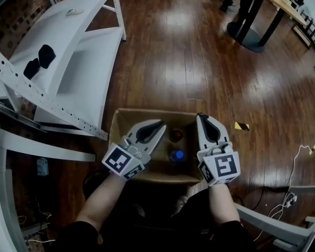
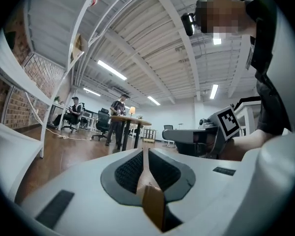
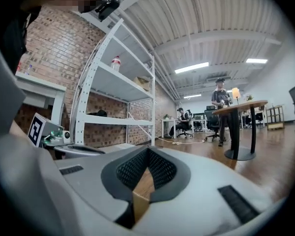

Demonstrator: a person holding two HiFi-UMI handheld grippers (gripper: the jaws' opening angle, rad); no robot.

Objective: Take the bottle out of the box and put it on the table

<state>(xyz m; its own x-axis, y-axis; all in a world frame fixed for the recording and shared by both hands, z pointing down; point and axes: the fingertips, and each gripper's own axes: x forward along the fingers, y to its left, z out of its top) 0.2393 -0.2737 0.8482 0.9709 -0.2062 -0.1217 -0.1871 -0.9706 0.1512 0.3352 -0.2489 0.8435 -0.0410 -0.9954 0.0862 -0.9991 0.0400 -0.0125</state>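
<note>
Left tool (image 1: 160, 125) and right tool (image 1: 201, 118), both pressed together, hang over the box (image 1: 147, 112) where the blue-capped bottle (image 1: 177, 155) stands beside a red-capped bottle (image 1: 177, 135); lowered unopened, they could topple it rather than grip.

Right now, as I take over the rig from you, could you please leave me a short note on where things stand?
Left gripper: shut, holding nothing, over the box's left half.
Right gripper: shut, holding nothing, at the box's right edge.
The cardboard box sits open on the floor. A red-capped bottle and a blue-capped bottle stand inside it, between the two grippers.
Done: nothing; no bottle is lifted yet.
Left: open a gripper, grasp a bottle, lift it out and set it on the table.
</note>
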